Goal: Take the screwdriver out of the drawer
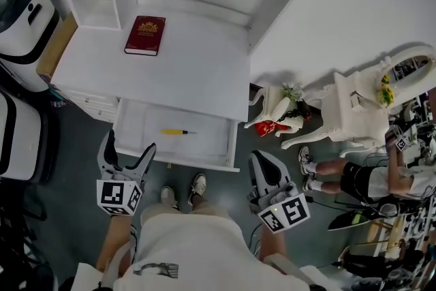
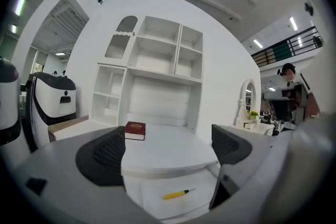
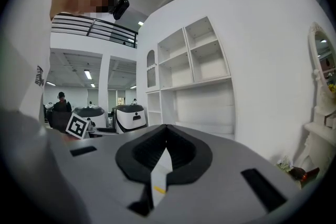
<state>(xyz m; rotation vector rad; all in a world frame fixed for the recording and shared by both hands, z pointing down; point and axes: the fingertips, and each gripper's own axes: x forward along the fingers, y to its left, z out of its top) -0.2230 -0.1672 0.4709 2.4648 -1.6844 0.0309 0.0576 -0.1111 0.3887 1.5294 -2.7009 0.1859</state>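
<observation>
Desk (image 1: pixel 184 71) with drawer (image 1: pixel 136 127) open; left gripper (image 1: pixel 129 148) spread and empty, right gripper (image 1: pixel 262 159) clenched on nothing. Screwdriver (image 1: pixel 176 131) lies flat on the drawer floor — probably light, rigid, prone to roll — best pinched across its yellow handle.

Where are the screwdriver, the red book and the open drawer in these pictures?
screwdriver (image 1: pixel 172 131): head view, on its yellow handle.
red book (image 1: pixel 145 35): head view, middle of its cover.
drawer (image 1: pixel 211 143): head view, bare floor right of the screwdriver.
</observation>
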